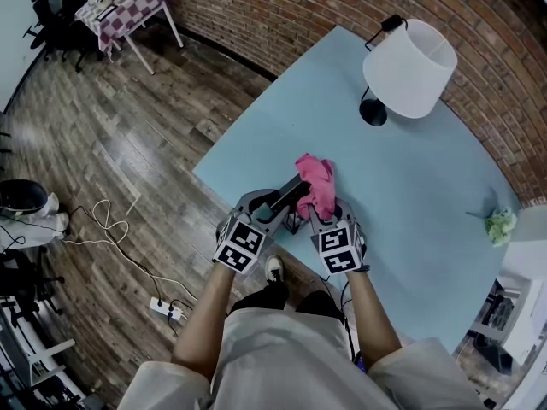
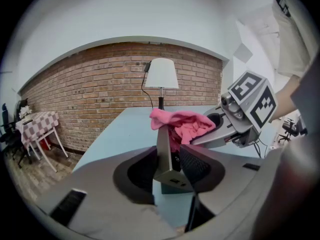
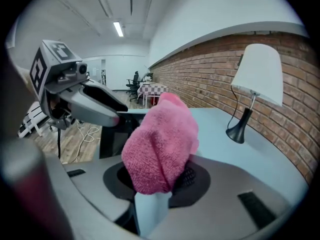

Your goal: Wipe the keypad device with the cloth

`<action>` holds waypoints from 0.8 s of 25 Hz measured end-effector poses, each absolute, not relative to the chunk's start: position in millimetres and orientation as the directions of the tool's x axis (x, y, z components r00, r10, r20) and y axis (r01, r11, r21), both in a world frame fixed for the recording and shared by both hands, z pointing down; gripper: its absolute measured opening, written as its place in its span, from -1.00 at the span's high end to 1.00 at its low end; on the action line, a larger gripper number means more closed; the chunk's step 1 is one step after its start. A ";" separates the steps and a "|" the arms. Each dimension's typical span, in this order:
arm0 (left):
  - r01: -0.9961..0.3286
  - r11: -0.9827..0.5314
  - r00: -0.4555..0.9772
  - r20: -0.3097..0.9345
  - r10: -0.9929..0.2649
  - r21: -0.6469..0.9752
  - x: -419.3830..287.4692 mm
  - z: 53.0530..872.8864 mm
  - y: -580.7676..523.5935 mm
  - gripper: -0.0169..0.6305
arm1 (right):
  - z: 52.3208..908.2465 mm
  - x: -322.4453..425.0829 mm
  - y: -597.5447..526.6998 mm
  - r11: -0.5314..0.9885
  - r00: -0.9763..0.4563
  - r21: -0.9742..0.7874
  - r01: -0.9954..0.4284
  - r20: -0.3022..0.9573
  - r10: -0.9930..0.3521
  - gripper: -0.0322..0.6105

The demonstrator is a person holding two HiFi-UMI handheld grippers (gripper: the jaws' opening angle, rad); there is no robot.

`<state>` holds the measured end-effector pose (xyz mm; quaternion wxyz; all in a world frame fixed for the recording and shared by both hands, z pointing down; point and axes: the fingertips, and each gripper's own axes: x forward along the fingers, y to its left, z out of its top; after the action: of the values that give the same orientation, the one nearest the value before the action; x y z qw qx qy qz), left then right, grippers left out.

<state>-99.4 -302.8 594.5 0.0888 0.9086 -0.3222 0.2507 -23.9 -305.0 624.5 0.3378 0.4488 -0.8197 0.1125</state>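
Observation:
The keypad device (image 1: 289, 196), a dark flat slab, is held tilted above the near edge of the light blue table (image 1: 410, 220). My left gripper (image 1: 275, 207) is shut on its lower end; in the left gripper view the device (image 2: 165, 156) stands edge-on between the pads. A pink cloth (image 1: 316, 182) rests against the device's upper end, and my right gripper (image 1: 325, 212) is shut on it. In the right gripper view the cloth (image 3: 160, 144) bulges out of the jaws and hides most of the device (image 3: 111, 134). The right gripper (image 2: 235, 119) shows just right of the cloth (image 2: 182, 124).
A lamp (image 1: 408, 67) with a white shade and black base stands at the back of the table. A green and white crumpled thing (image 1: 500, 225) lies at the right edge. Cables and a power strip (image 1: 162, 307) lie on the wooden floor; a chequered table (image 1: 128, 2) stands far off.

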 end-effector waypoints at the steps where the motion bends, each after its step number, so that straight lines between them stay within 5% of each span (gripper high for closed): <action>1: -0.631 -0.776 0.667 0.511 -0.542 0.001 -99.5 594.1 -302.7 0.36 | 628.6 -21.5 -302.0 0.572 -0.360 0.127 -0.811 0.662 -0.658 0.48; 12: -0.636 -0.771 0.674 0.507 -0.537 0.027 -98.3 595.8 -302.9 0.36 | 674.6 3.8 -274.1 0.567 -0.267 0.178 -0.804 0.745 -0.612 0.49; 20: -0.623 -0.782 0.674 0.512 -0.532 0.007 -98.4 598.2 -302.4 0.37 | 663.0 7.3 -274.4 0.497 -0.315 0.044 -0.866 0.725 -0.612 0.50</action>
<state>-98.4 -302.4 598.2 0.0907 0.9103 -0.3173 0.2498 7.3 -274.4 663.0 0.3517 0.4677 -0.7905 0.1805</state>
